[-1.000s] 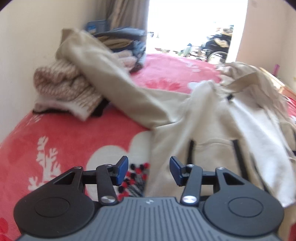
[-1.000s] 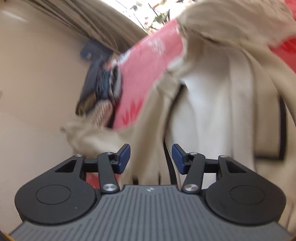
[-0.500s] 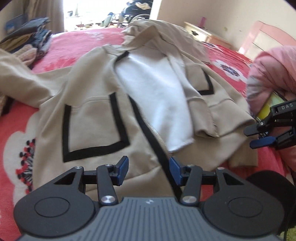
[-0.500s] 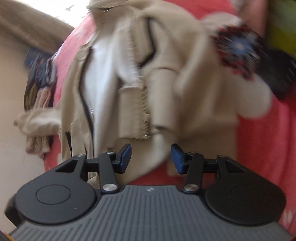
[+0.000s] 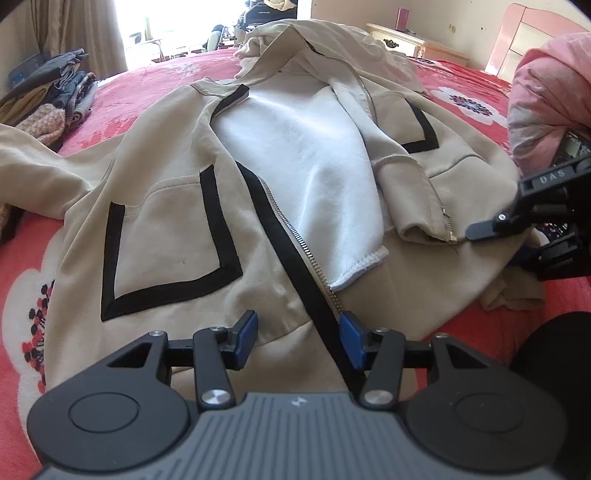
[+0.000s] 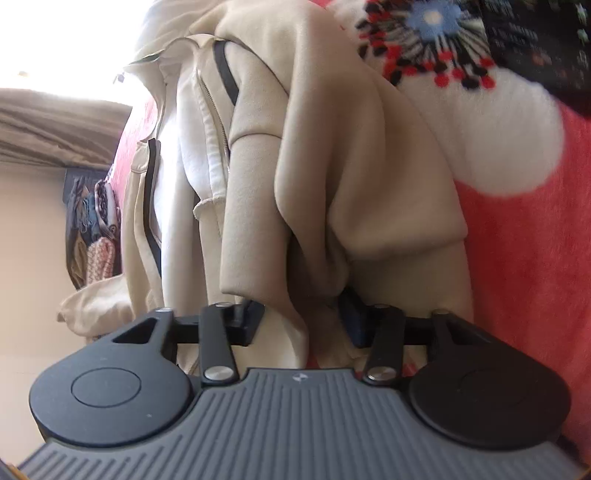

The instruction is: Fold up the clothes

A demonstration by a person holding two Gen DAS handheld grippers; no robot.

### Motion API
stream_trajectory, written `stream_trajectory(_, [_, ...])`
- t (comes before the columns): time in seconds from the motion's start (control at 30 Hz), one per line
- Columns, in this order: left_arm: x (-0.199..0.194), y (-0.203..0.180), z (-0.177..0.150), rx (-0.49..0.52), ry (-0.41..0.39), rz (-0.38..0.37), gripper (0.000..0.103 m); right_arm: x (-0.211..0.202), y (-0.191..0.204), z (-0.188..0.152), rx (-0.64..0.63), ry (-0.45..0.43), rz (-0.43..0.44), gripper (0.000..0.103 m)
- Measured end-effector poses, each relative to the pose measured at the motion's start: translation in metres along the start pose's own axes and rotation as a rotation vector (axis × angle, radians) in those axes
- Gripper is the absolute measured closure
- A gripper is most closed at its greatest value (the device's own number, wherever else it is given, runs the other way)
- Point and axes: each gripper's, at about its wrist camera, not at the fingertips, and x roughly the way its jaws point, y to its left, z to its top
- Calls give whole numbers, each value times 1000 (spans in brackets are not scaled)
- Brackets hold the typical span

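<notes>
Red bedspread point(image 5: 155, 79), beige jacket point(image 5: 177, 221) spread open

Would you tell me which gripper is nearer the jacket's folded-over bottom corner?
Right. The right gripper is closing around that corner; the left gripper hovers open by the zipper.

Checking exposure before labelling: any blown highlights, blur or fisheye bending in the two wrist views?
Left wrist view: window blown white, beige hoodie sharp, red bedspread bowed by the fisheye, corners vignetted black. Right wrist view: top-left washed out by backlight, bedspread flower print smeared by motion blur, hoodie fabric between the closing right gripper soft; horizon tilted.
</notes>
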Motion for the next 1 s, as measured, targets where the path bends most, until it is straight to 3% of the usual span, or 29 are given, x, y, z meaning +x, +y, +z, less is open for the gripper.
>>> stream_trajectory(0.07, [0,1,0,-5,2,-4,52,-11,9,-3,-79,-39,-3,82])
stream_trajectory(0.27, [0,7,0,2,12,-23,53,-76,52,-5,-284,-216,-37,86])
stream_trajectory(0.37, [3,9,0,5,18,-37,53,-96,54,1,-321,-240,-89,86])
stream_trajectory(0.53, [8,7,0,22,30,-48,52,-72,31,1,-399,-174,-325,85])
stream_trajectory(0.73, [7,9,-2,34,26,-62,51,-73,29,-1,-418,-160,-421,71])
stream_trajectory(0.87, [4,12,-2,9,19,-77,52,-103,41,-17,-504,-219,-507,70])
stream_trajectory(0.93, [0,13,-2,-3,10,-85,52,-116,52,-26,-566,-255,-488,70])
stream_trajectory(1.0, [-4,14,-1,-14,-3,-89,52,-117,64,-31,-623,-263,-384,70])
